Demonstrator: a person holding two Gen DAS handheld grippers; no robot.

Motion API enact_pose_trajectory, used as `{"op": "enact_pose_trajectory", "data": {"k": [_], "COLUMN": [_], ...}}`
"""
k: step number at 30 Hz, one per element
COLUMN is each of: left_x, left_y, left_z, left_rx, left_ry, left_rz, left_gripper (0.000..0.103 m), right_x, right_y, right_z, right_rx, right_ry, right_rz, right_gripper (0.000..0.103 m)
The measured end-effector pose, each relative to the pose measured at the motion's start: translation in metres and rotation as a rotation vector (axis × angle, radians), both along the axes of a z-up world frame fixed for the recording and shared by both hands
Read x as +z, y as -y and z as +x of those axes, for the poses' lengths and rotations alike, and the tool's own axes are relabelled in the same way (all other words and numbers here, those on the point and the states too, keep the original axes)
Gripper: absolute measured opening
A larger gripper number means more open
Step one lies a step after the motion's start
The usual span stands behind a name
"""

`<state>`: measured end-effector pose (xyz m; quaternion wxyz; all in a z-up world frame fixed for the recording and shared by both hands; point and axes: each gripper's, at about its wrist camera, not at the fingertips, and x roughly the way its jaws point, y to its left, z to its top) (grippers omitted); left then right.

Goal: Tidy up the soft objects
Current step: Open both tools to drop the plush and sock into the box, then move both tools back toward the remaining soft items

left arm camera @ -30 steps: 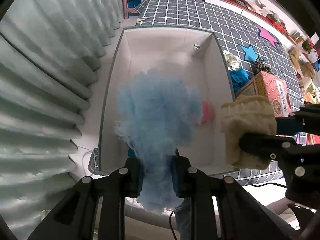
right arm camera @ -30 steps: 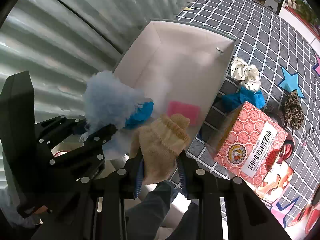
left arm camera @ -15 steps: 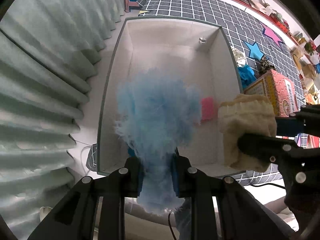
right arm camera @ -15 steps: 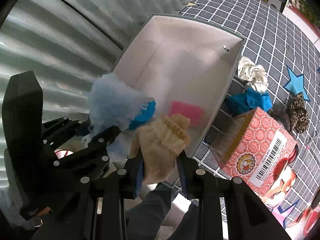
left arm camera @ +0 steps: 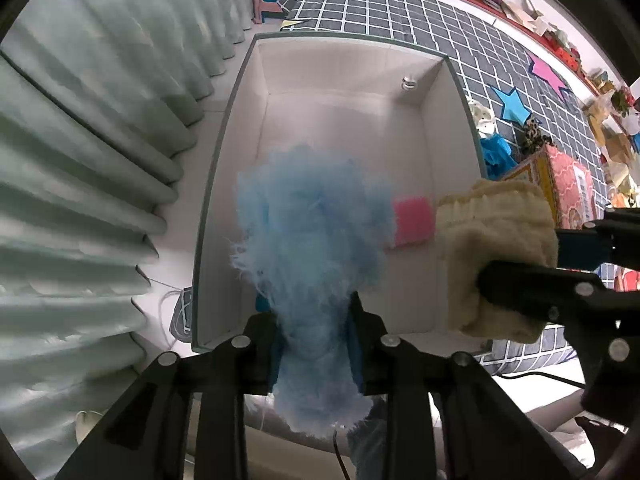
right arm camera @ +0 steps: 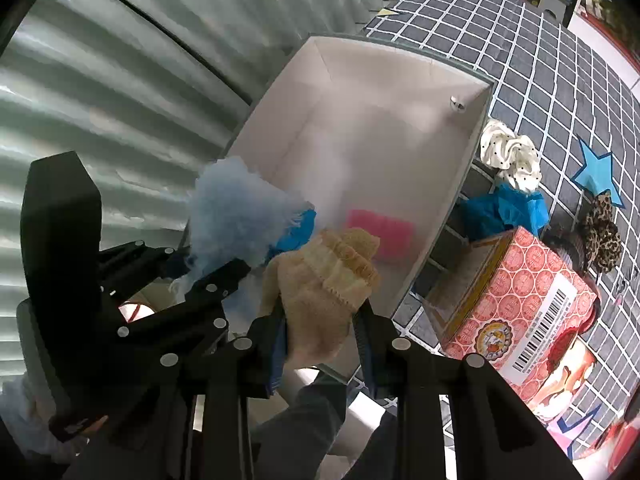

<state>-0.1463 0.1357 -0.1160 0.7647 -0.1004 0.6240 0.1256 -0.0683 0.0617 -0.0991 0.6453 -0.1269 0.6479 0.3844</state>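
Note:
My left gripper [left arm camera: 316, 344] is shut on a fluffy light-blue soft object [left arm camera: 312, 236] and holds it above the near end of a white open box [left arm camera: 344, 120]. My right gripper [right arm camera: 322, 340] is shut on a beige knitted sock [right arm camera: 324, 280], held above the box's near right corner; the sock also shows in the left wrist view [left arm camera: 496, 256]. A pink soft pad [right arm camera: 380, 232] lies on the box floor. A blue piece [right arm camera: 296, 230] shows beside the fluffy object [right arm camera: 236, 216].
On the grey checked cloth [right arm camera: 520, 52] right of the box lie a white dotted scrunchie [right arm camera: 508, 154], a blue cloth [right arm camera: 504, 210], a leopard scrunchie [right arm camera: 604, 232] and a red patterned carton [right arm camera: 516, 304]. Curtains [left arm camera: 88, 160] hang at the left.
Both grippers have moved forward a little over the box with their objects still held. The box looks larger and nearer in both views.

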Motion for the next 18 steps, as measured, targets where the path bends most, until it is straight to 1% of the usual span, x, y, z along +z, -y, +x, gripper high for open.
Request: {"op": "enact_pose_trajectory", "data": {"k": [1,2,3,4,5,6,7,8,9,10,11,12,13,14,15,18], "left_x": [0.001,0.001,0.002,0.004,0.006,0.008,0.01,0.012,0.013,0.014,0.013,0.012,0.01,0.007,0.007,0.014], "left_y": [0.0,0.001,0.001,0.001,0.001,0.001,0.0,-0.001,-0.002,-0.003,-0.005,-0.007,-0.01,-0.013,-0.014,-0.013], "left_z": [0.0,0.0,0.0,0.0,-0.001,-0.001,-0.001,-0.001,-0.001,-0.001,0.0,0.002,0.004,0.005,0.006,0.008], "left_rx": [0.001,0.0,0.0,0.0,0.005,0.011,0.016,0.023,0.031,0.036,0.046,0.055,0.064,0.074,0.082,0.091], "left_ry": [0.002,0.005,0.009,0.016,0.026,0.039,0.048,0.058,0.065,0.066,0.06,0.049,0.029,0.022,0.024,0.041], "left_rz": [0.001,0.003,0.003,0.003,0.004,0.003,0.002,0.001,-0.002,-0.007,-0.019,-0.031,-0.06,-0.098,-0.118,-0.125], "left_gripper": [0.037,0.043,0.051,0.056,0.066,0.073,0.077,0.084,0.088,0.091,0.102,0.103,0.103,0.103,0.103,0.103], "right_x": [0.001,0.002,0.002,0.004,0.005,0.007,0.009,0.011,0.013,0.014,0.017,0.02,0.023,0.027,0.031,0.044], "right_y": [0.001,0.002,0.003,0.004,0.005,0.005,0.005,0.005,0.006,0.007,0.008,0.009,0.01,0.012,0.014,0.024], "right_z": [0.0,0.001,0.001,0.001,0.001,0.001,0.001,0.002,0.002,0.002,0.003,0.003,0.004,0.004,0.005,0.012], "right_rx": [-0.003,-0.007,-0.009,-0.012,-0.013,-0.012,-0.013,-0.015,-0.018,-0.021,-0.027,-0.033,-0.037,-0.043,-0.05,-0.079], "right_ry": [-0.001,-0.003,-0.002,0.003,0.008,0.013,0.016,0.021,0.026,0.029,0.036,0.045,0.05,0.058,0.067,0.093], "right_rz": [0.004,0.011,0.017,0.021,0.025,0.032,0.035,0.037,0.04,0.041,0.044,0.046,0.049,0.054,0.06,0.073], "right_gripper": [0.033,0.039,0.056,0.063,0.067,0.067,0.067,0.067,0.069,0.074,0.086,0.087,0.087,0.087,0.087,0.087]}}
